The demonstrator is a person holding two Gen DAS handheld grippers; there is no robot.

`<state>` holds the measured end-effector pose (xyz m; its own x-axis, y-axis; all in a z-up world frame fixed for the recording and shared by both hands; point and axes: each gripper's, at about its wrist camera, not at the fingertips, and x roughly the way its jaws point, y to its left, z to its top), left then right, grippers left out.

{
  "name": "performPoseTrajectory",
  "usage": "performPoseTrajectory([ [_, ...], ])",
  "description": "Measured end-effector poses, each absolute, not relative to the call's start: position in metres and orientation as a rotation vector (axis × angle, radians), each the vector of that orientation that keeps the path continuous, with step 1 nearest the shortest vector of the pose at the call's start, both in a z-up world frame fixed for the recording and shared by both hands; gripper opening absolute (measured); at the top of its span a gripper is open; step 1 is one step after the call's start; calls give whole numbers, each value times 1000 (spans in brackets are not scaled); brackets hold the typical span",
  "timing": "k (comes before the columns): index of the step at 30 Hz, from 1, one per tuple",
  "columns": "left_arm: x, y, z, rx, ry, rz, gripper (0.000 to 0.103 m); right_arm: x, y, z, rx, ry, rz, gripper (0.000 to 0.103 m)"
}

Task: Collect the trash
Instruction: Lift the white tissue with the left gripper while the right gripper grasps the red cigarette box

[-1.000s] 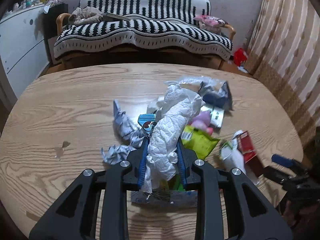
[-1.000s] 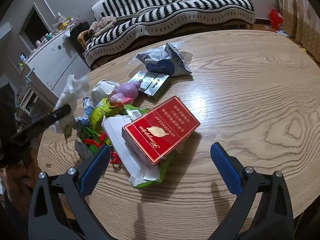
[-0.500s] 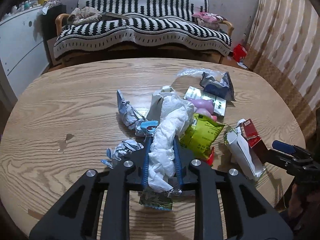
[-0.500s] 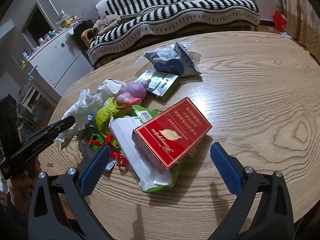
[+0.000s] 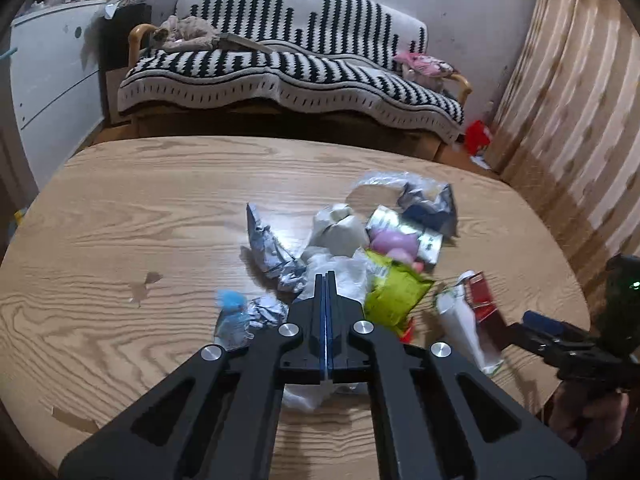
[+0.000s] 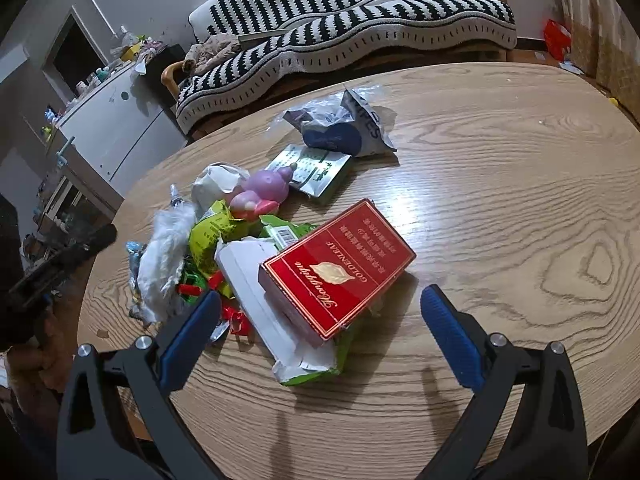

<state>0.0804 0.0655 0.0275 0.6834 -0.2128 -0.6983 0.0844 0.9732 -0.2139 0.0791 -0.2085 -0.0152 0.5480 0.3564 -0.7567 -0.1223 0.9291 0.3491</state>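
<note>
A pile of trash lies on the round wooden table. My left gripper is shut with nothing between its jaws; the crumpled white tissue lies under and just beyond its tips, and in the right wrist view it sits on the pile beside the left gripper. My right gripper is open, its jaws either side of a red cigarette box resting on a torn white carton. A green snack bag, a pink toy and crumpled foil lie close by.
A silver sachet and a wipes bag lie farther back on the table. A blue-capped wrapper lies left of the pile. A striped sofa stands behind the table, a white cabinet at left, a curtain at right.
My left gripper let go of the white tissue, which dropped onto the pile, and its jaws closed fully. The right gripper crept closer to the red box, still open.
</note>
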Motion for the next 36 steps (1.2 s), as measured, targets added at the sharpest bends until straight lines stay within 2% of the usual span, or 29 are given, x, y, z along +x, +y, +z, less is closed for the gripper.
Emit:
performPoseTrajectory([
  [3, 77, 65, 28, -122, 793, -175, 1, 78, -207, -15, 262, 954, 296, 97],
  [5, 76, 59, 20, -67, 817, -164, 13, 76, -206, -17, 252, 959, 301, 97],
  [6, 77, 56, 13, -45, 839, -160, 46, 75, -206, -17, 249, 960, 303, 97],
  [7, 76, 54, 7, -37, 850, -152, 84, 74, -206, -17, 246, 962, 305, 97],
  [8, 75, 52, 3, -30, 849, -136, 86, 74, -206, -18, 241, 964, 309, 97],
  [12, 75, 39, -6, 12, 856, -145, 85, 71, -205, -16, 230, 961, 311, 97],
  [13, 76, 36, -8, 19, 864, -147, 79, 71, -204, -16, 228, 961, 312, 97],
  [14, 78, 32, -12, 28, 873, -151, 72, 72, -203, -16, 225, 962, 313, 97],
  [15, 81, 29, -16, 36, 882, -149, 52, 72, -202, -17, 222, 963, 312, 97],
  [16, 82, 27, -19, 36, 890, -151, 37, 72, -201, -17, 219, 965, 312, 97],
  [18, 82, 25, -20, 36, 888, -149, 23, 74, -202, -17, 222, 968, 311, 97],
  [24, 66, 29, 8, -8, 796, -141, 19, 84, -213, -21, 310, 988, 310, 97],
  [34, 68, -1, 14, 28, 792, -179, 18, 122, -232, -55, 725, 1114, 341, 96],
  [35, 68, -4, 14, 30, 794, -182, 18, 123, -232, -55, 734, 1116, 335, 94],
  [36, 69, -6, 14, 32, 797, -183, 18, 123, -231, -56, 734, 1115, 326, 81],
])
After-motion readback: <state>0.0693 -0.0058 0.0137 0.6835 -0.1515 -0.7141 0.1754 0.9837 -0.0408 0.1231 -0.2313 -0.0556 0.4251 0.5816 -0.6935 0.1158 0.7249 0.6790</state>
